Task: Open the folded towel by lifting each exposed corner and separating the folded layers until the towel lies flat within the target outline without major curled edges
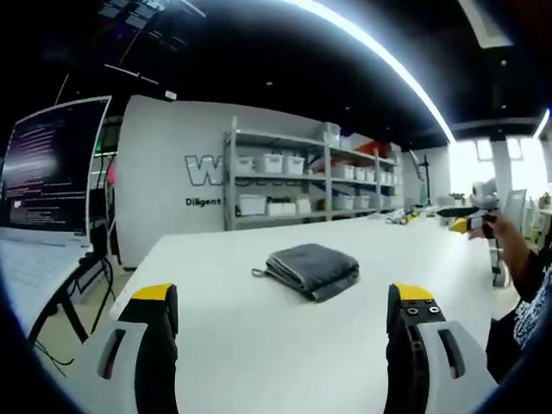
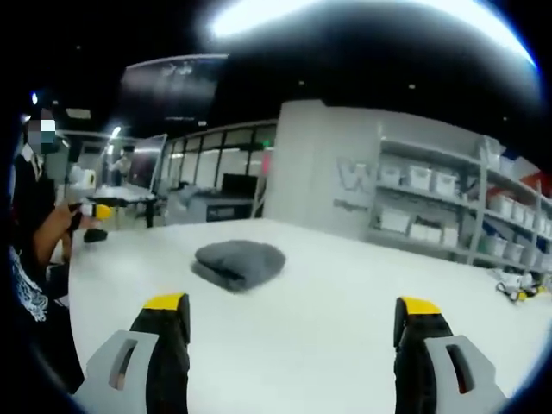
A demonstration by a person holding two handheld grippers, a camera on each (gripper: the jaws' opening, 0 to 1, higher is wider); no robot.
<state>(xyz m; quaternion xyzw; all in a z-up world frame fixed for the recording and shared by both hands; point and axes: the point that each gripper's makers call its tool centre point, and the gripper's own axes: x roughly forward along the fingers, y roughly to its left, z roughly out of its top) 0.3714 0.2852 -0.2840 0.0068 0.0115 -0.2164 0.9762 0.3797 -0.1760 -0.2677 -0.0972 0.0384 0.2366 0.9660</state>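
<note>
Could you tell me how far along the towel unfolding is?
Nothing looks done: the towel lies folded on the table, untouched. In hand: both tools, left and right, are open and short of it. Left: lifting each corner and spreading it flat.

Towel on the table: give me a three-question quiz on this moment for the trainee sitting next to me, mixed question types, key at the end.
1. True or false: the grey towel already lies spread flat on the white table.
2. Multiple choice: the left gripper is A) clamped on a towel corner, B) open and apart from the towel, C) shut above the towel.
3. Short answer: in the right gripper view, what stands behind the table on the right side?

Key:
1. False. It is still a folded bundle.
2. B. The right gripper is open and clear of it too.
3. Metal shelving holding white storage bins.
</note>
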